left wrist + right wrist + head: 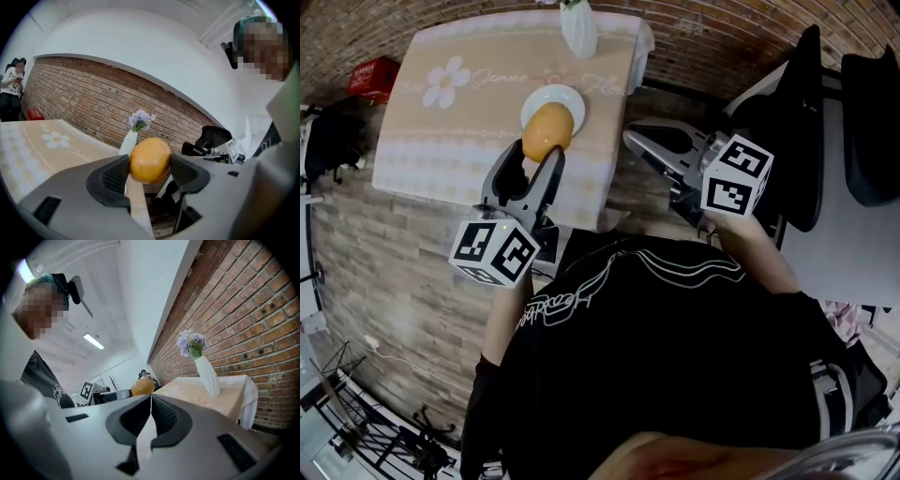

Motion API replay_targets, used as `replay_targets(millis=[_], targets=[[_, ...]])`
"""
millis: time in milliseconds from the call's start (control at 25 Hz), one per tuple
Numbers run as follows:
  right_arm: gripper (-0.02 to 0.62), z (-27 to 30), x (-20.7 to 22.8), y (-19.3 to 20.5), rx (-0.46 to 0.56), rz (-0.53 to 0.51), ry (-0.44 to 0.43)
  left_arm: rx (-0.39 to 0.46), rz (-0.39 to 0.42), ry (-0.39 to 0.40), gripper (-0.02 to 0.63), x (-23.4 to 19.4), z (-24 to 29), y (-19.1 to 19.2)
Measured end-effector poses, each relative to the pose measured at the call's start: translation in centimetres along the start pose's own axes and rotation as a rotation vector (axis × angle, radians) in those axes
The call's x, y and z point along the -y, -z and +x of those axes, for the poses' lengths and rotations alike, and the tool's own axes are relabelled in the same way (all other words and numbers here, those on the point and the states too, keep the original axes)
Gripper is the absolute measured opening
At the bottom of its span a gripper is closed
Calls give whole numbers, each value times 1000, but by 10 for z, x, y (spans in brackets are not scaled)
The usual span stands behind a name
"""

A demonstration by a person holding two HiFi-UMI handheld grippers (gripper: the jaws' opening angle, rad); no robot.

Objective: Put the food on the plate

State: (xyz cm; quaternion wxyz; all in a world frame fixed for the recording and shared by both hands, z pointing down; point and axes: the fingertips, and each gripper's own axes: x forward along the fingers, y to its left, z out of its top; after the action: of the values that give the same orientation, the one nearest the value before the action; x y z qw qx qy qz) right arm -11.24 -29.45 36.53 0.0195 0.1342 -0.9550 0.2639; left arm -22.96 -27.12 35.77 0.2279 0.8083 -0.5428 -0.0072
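An orange, round piece of food (546,131) is held between the jaws of my left gripper (538,159), just over the near edge of the white plate (565,96) on the table. In the left gripper view the food (149,160) fills the gap between the black pads (115,176). My right gripper (635,141) hangs off the table's right side, away from the plate, its jaws pressed together with nothing in them. The right gripper view shows its pads (138,417) meeting, with the orange food (142,387) far behind them.
The table wears a beige cloth with a daisy print (446,81). A white vase with purple flowers (578,26) stands at the far edge behind the plate. A red box (373,78) lies on the floor at left. Black office chairs (806,122) stand at right.
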Motion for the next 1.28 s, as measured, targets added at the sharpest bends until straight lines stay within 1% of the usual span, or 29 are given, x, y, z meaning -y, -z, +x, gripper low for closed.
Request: replay_targets(millis=[120, 280, 440, 640, 840, 960, 1120, 1280], targets=[[-3, 10, 9, 6, -19, 16, 15, -17, 17, -2, 276, -14, 10, 0], [-3, 22, 21, 12, -37, 46, 33, -43, 13, -5, 276, -33, 24, 6], [-3, 31, 31, 21, -58, 77, 50, -82, 22, -20, 278, -54, 38, 20], [-3, 39, 45, 30, -65, 107, 75, -133, 59, -28, 277, -74, 57, 38], [-3, 41, 57, 42, -79, 141, 108, -184, 55, -28, 276, -90, 71, 57], [-3, 41, 63, 51, -89, 155, 128, -213, 75, -43, 278, -102, 81, 69], [-3, 40, 71, 58, -87, 175, 149, -244, 82, -67, 278, -118, 92, 84], [-3, 40, 75, 64, -88, 195, 158, -278, 120, -87, 277, -130, 101, 96]])
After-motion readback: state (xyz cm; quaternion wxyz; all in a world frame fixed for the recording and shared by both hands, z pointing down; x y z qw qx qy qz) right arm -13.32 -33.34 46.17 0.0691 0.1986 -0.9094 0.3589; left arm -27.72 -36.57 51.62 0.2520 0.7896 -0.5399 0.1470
